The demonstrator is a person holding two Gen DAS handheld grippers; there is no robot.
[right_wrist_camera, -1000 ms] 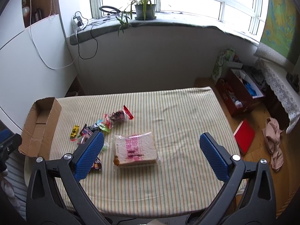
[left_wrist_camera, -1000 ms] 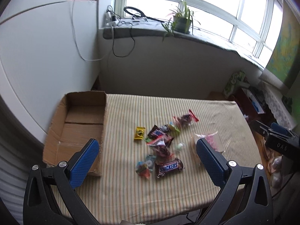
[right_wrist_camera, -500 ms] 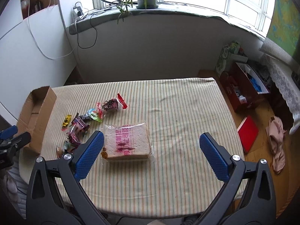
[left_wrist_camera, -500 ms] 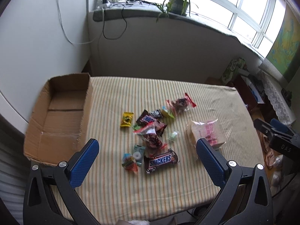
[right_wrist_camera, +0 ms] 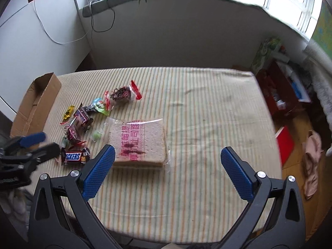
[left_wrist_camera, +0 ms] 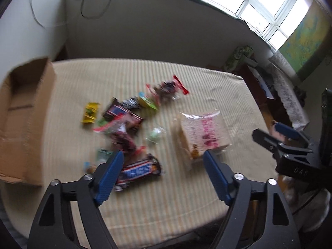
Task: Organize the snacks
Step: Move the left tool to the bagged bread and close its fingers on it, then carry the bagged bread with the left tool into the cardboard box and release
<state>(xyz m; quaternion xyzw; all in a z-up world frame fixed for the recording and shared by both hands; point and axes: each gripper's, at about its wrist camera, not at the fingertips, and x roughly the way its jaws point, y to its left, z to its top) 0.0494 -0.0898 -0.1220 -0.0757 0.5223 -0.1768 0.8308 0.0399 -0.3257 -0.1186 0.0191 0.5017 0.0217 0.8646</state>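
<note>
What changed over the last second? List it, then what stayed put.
The left gripper came down toward the Snickers bar and its jaws narrowed, though nothing is gripped. The right gripper advanced toward the bagged bread, jaws wide. Snacks, bread and the cardboard box lie as before.

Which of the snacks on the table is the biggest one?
The bagged sliced bread, a flat clear pack with pink lettering, lying to the right of the small wrappers. It dwarfs the Snickers bar and the candies.

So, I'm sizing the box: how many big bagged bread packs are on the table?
1: the clear-bagged sliced bread with pink print lies mid-table on the striped cloth, right of the candy pile.
</note>
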